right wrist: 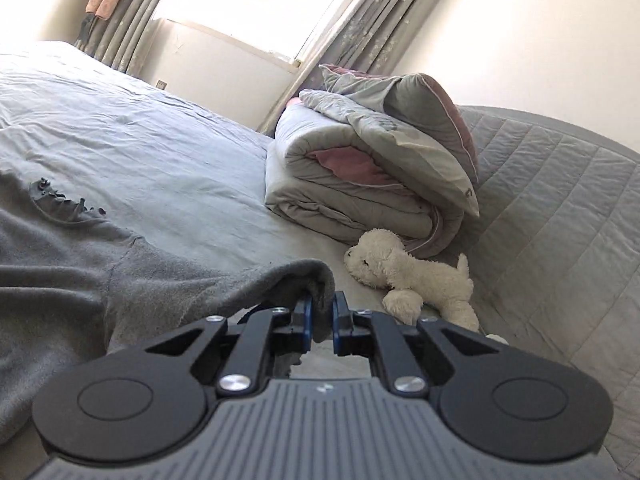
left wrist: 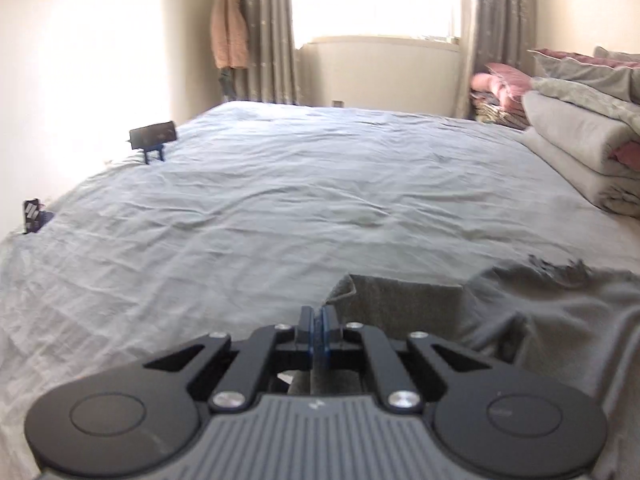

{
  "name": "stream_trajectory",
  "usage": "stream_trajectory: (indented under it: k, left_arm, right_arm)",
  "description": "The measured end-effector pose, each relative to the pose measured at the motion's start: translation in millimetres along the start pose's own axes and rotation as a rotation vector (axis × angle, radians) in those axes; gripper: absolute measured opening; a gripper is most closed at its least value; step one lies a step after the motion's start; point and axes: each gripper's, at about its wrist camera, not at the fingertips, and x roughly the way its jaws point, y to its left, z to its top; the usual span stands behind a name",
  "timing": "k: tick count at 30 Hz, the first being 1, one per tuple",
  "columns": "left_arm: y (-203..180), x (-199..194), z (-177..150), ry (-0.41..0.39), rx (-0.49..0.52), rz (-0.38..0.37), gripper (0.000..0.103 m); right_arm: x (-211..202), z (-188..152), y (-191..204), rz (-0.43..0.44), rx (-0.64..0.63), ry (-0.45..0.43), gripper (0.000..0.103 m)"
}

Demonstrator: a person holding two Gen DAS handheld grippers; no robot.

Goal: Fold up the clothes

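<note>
A wide bed (left wrist: pixel 280 184) under a wrinkled pale grey sheet fills a sunlit bedroom, its far side meeting a bright window hung with patterned grey curtains (left wrist: pixel 268 32). Against the quilted headboard (right wrist: pixel 560 208) sits a folded stack of grey and pink duvets (right wrist: pixel 352 168) topped by a pillow. A grey fleece garment (right wrist: pixel 80 272) lies spread on the near part of the sheet, its dark ruffled trim (right wrist: pixel 64 200) facing the window. The left gripper (left wrist: pixel 319 322) has its blue-edged fingers pressed together on a raised, folded-over edge of the garment, a strip of the grey cloth caught between them. The right gripper (right wrist: pixel 320 312) pinches another bunched edge of the same garment, the cloth draped over its left finger and held in the narrow gap. A cream plush dog (right wrist: pixel 404 276) lies on its side just beside the duvets, near the right gripper. A peach jacket (left wrist: pixel 229 32) hangs by the curtain, and two small dark devices (left wrist: pixel 154 136) stand at the bed's left edge.
</note>
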Motion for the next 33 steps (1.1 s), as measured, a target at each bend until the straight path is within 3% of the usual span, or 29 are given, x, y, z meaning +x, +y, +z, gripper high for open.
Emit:
stream_trajectory:
  k: [3,4,7,9,11,12,16,20,25,33]
  left_arm:
    - [31,35,5,0.014,-0.077,0.136,0.004]
    - [36,39,4,0.023,-0.089,0.14,0.004]
    - [41,40,0,0.048,-0.1,0.091,0.006]
    - [37,35,-2,0.046,-0.072,0.052,0.016]
    - [18,18,-4,0.009,0.013,-0.005,0.04]
    - [8,10,-7,-0.001,0.046,-0.041,0.042]
    - [-23,-3,-28,0.119,0.107,-0.165,0.042]
    - [-43,-5,-49,0.247,0.072,-0.269,0.042]
    - [-62,-22,-67,0.276,0.06,-0.348,0.042]
    - [-78,-43,-90,0.298,0.101,-0.373,0.042]
  right_arm:
    - [24,-8,7,-0.007,-0.012,0.11,0.01]
    - [29,-11,8,0.003,0.0,0.141,0.01]
    - [37,-13,9,0.02,0.033,0.2,0.014]
    - [36,-13,7,0.02,0.038,0.202,0.016]
    - [35,-13,7,0.042,0.048,0.205,0.016]
    - [34,-13,6,0.053,0.056,0.207,0.016]
    - [23,-11,5,0.086,0.107,0.199,0.019]
    - [9,-10,4,0.143,0.154,0.19,0.019]
    - [-13,-14,10,0.238,0.2,0.187,0.019]
    - [-45,-31,31,0.39,0.238,0.237,0.02]
